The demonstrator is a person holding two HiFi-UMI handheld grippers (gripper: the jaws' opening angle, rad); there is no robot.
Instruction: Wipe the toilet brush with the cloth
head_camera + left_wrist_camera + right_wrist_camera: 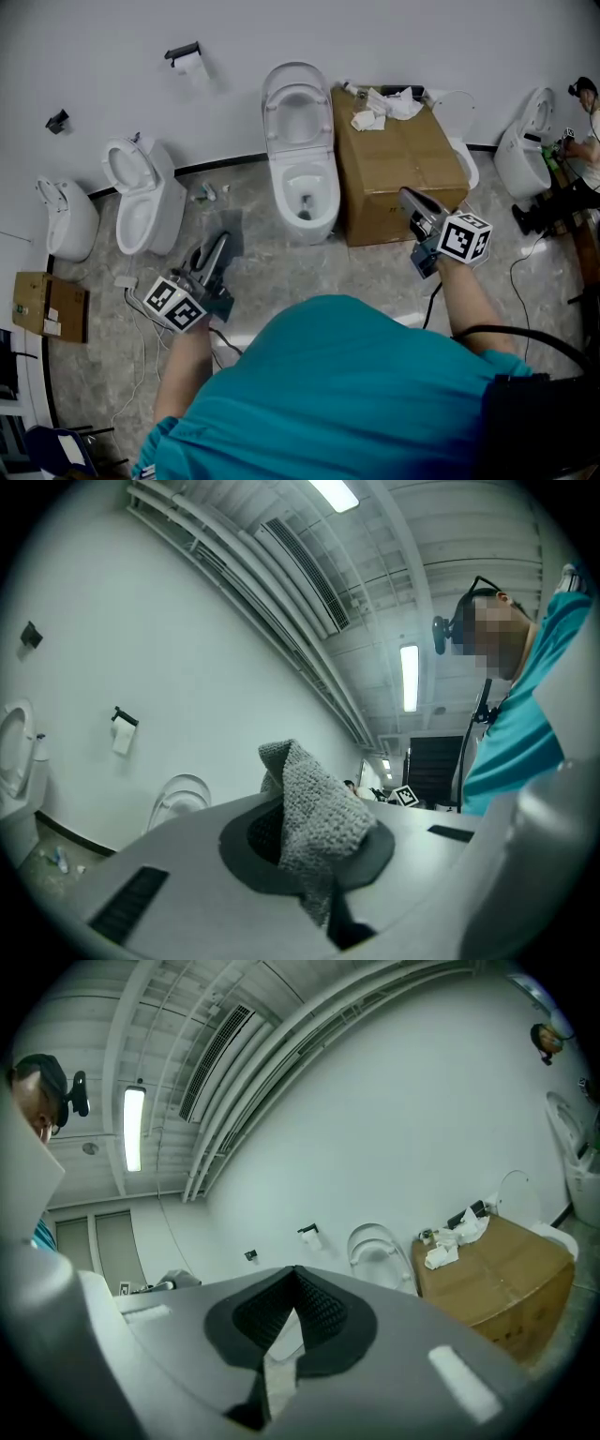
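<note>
I am holding the left gripper (217, 249) above the floor (281, 272) at the near left, just in front of the middle toilet (302, 178), and its fingers (251, 838) are pinching a grey knitted cloth (314, 808) that is bunching up between them. The right gripper (409, 199) is hovering by the near edge of the cardboard box (398, 155) on the right, its fingers (323, 1312) pressing fully together on nothing.

Box (398, 164) right of toilet (302, 169)

cloth (314, 822): grey, knitted weave | toilet (302, 141): white | box (398, 164): brown cardboard | floor (281, 267): grey, marbled | shirt (328, 394): teal | marker cube (466, 237): black-and-white squares | wall (112, 84): plain white
</note>
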